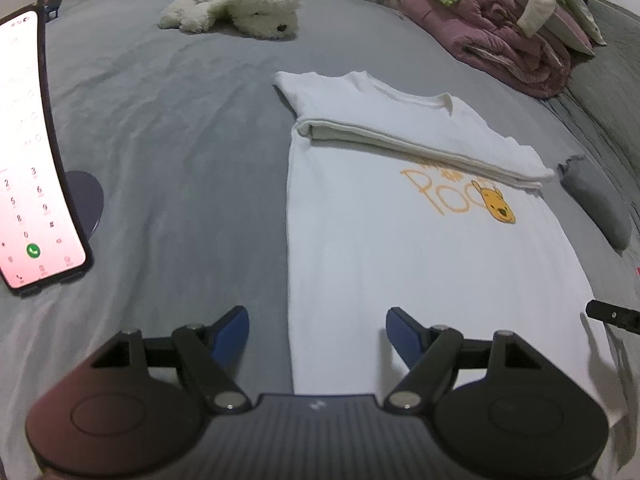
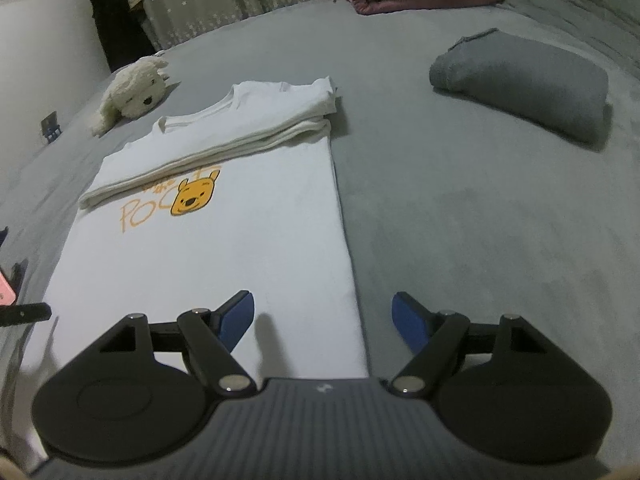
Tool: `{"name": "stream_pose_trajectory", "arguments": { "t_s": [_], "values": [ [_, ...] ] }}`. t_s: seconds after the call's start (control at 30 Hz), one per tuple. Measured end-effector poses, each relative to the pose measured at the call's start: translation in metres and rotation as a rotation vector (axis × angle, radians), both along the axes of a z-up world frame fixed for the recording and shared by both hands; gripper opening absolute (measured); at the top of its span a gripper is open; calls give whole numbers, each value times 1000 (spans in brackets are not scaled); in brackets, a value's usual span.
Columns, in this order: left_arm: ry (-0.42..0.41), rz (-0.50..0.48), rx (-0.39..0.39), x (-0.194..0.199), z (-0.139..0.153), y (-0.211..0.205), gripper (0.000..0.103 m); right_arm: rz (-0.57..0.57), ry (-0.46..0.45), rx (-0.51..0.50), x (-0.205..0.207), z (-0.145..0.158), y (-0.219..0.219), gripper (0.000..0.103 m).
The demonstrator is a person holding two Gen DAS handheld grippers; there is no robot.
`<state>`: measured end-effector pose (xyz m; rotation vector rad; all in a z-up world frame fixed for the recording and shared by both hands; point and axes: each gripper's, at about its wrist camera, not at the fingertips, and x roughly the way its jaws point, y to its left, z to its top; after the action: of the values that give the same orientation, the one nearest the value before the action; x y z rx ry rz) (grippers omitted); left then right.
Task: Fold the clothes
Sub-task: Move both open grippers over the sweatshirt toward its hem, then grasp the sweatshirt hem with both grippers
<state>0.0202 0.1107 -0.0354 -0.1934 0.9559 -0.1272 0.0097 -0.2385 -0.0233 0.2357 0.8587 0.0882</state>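
Observation:
A white T-shirt (image 1: 400, 256) with an orange bear print lies flat on the grey bed, its sides folded in as a long narrow panel. The folded sleeves form a thick band (image 1: 420, 152) across the chest. My left gripper (image 1: 318, 332) hovers open over the shirt's near left edge, nothing between its blue pads. The same shirt (image 2: 224, 248) appears in the right wrist view, where my right gripper (image 2: 323, 320) stands open over its near right edge, also empty. The other gripper's black tip (image 1: 612, 314) pokes in at the right.
A phone (image 1: 28, 152) with a lit dial screen stands at the left. A white plush dog (image 1: 236, 6) lies at the far side of the grey bed (image 1: 168, 152). A folded grey garment (image 2: 524, 84) rests right of the shirt. A pink quilt with clothes (image 1: 500, 28) is piled at the back.

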Motion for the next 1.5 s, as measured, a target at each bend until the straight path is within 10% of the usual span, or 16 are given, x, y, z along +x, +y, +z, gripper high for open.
{"name": "stream_pose_trajectory", "arguments": {
  "t_s": [0.5, 0.83, 1.1, 1.5],
  "values": [
    [31, -101, -97, -28, -3, 19, 75, 63, 66, 217, -37, -2, -42, 80],
    [109, -145, -332, -47, -11, 51, 75, 98, 96, 422, -58, -9, -70, 80],
    [208, -178, -591, -62, -35, 74, 57, 144, 132, 566, -73, -18, -88, 69],
    [256, -202, -675, -72, -50, 76, 35, 191, 179, 658, -81, -31, -88, 47]
  ]
}}
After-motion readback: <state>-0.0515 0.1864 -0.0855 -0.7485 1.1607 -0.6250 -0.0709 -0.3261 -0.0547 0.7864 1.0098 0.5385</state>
